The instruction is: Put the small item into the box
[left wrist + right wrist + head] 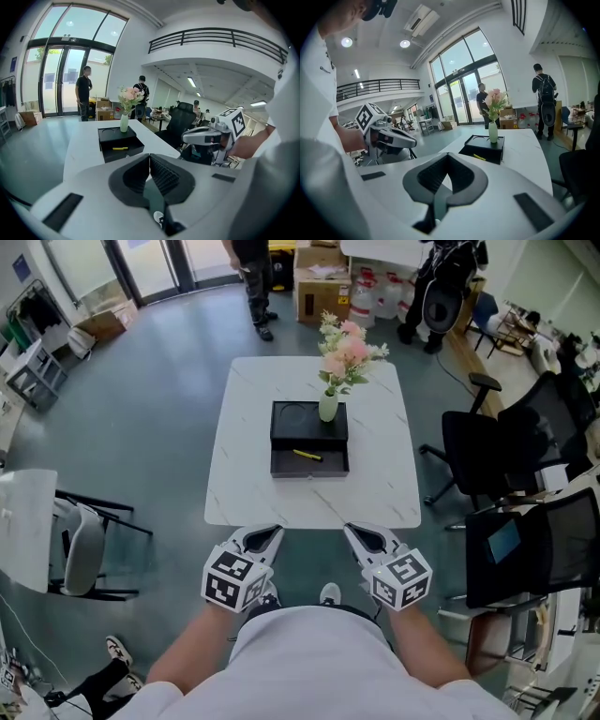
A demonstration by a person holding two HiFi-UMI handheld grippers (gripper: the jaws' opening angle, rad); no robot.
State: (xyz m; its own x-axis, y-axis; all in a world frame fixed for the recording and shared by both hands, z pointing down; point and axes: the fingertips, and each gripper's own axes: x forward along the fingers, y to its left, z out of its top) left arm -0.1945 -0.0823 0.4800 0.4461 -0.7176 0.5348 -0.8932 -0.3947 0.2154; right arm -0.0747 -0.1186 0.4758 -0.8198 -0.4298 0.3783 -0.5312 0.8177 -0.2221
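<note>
A black box [309, 423] stands in the middle of the white marble table [253, 484], its lower drawer pulled out toward me. A small yellow item [307, 455] lies in that drawer; it also shows in the left gripper view [120, 148] and the right gripper view [479, 157]. A white vase of pink flowers [329, 407] stands on the box's top. My left gripper [272, 532] and right gripper [352, 531] hover side by side just short of the table's near edge, both shut and holding nothing. The jaws meet in each gripper view: left gripper [149, 158], right gripper [447, 158].
Black office chairs [497, 442] crowd the right side of the table. A white chair [66, 540] stands at the left. A person [255, 282] and cardboard boxes [319, 287] are beyond the far edge. My feet [328, 594] show below the grippers.
</note>
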